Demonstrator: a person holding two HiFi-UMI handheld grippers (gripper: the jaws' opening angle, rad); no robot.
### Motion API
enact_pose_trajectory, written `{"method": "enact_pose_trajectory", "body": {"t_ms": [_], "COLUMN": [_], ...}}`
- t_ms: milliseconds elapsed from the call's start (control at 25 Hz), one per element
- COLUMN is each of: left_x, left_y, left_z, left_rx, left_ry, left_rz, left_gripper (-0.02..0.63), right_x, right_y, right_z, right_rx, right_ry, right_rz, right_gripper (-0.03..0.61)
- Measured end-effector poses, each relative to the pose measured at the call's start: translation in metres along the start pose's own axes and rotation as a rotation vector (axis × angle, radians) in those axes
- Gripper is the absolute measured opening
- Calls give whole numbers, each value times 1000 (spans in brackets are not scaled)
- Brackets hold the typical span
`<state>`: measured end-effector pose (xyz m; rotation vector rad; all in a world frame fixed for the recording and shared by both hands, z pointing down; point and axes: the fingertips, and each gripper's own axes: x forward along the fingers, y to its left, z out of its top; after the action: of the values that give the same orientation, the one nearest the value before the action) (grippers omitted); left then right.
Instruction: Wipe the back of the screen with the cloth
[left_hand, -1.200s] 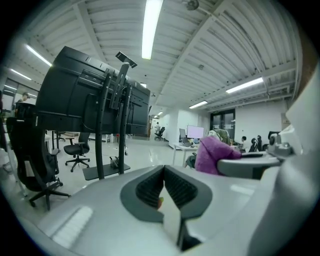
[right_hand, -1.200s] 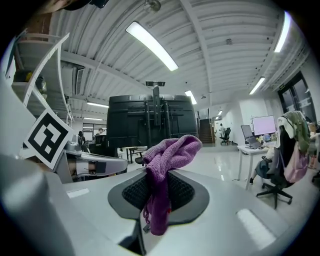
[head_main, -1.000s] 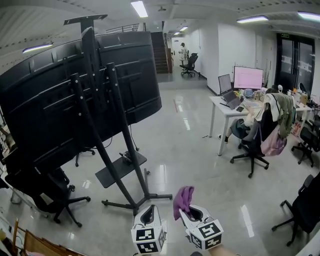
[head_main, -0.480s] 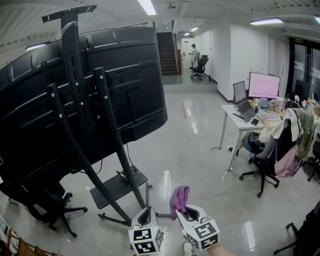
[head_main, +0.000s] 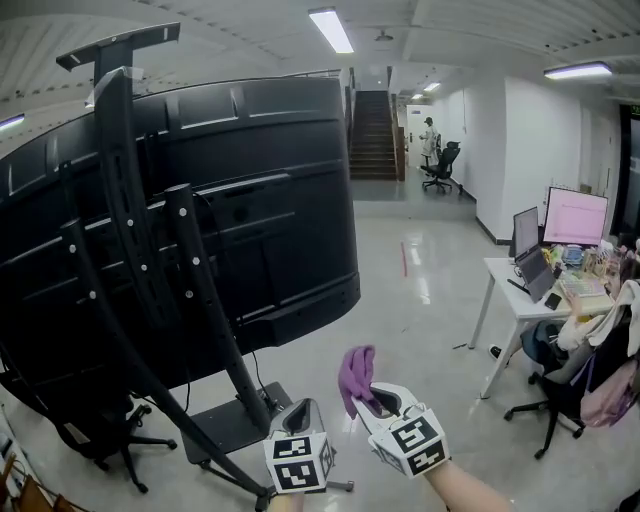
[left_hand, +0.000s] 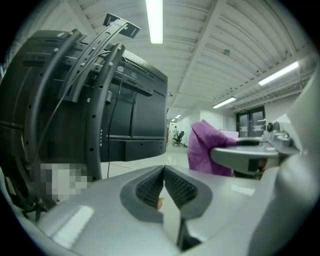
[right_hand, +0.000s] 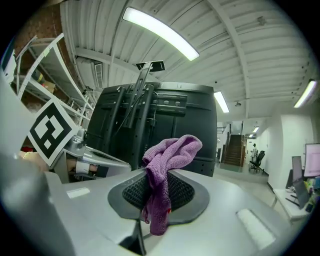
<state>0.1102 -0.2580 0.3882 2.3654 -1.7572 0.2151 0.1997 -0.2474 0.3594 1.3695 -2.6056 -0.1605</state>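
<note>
The back of a large black screen (head_main: 250, 230) on a wheeled black stand (head_main: 150, 290) fills the left of the head view; it also shows in the left gripper view (left_hand: 135, 115) and the right gripper view (right_hand: 170, 120). My right gripper (head_main: 372, 397) is shut on a purple cloth (head_main: 355, 375), which bunches up above its jaws (right_hand: 167, 160). My left gripper (head_main: 302, 412) sits beside it, shut and holding nothing (left_hand: 164, 181). Both grippers hang low, a short way in front of the screen's back and apart from it.
The stand's base plate (head_main: 225, 425) and legs lie on the glossy floor below the left gripper. A black office chair (head_main: 100, 430) stands at lower left. A white desk (head_main: 530, 305) with monitors and chairs is at right. A far corridor holds stairs (head_main: 372, 135) and a person (head_main: 428, 135).
The view has moved closer to the screen and turned left, so the screen's back looms larger and the desk slid right. Both grippers keep their hold and rose slightly in view.
</note>
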Motion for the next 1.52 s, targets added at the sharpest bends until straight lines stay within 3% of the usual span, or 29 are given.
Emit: {"method": "enact_pose_trajectory", "body": {"t_ms": [200, 440, 640, 800, 1040, 1160, 1280, 1520], "left_x": [54, 103, 122, 117, 106, 105, 113, 153], "left_y": [12, 40, 64, 83, 105, 99, 79, 29], "left_z": [65, 209, 314, 365, 386, 393, 406, 414], "left_rx": [3, 2, 55, 106, 105, 107, 110, 107], "left_ry": [28, -71, -104, -123, -156, -181, -203, -197], "left_rz": [12, 21, 61, 116, 139, 116, 64, -58], "left_gripper": [8, 8, 8, 8, 8, 8, 8, 8], "right_x": [56, 107, 160, 201, 244, 255, 259, 250], "right_y": [-50, -101, -113, -108, -75, -82, -123, -247], "right_z": [79, 259, 374, 435, 464, 459, 452, 419], "right_rx": [-92, -220, -262, -264, -312, -337, -319, -238], "right_ry": [-67, -283, -351, -389, -403, -390, -365, -286], "right_rz": [59, 83, 138, 169, 253, 234, 160, -61], "right_gripper": [69, 68, 67, 67, 67, 67, 67, 67]}}
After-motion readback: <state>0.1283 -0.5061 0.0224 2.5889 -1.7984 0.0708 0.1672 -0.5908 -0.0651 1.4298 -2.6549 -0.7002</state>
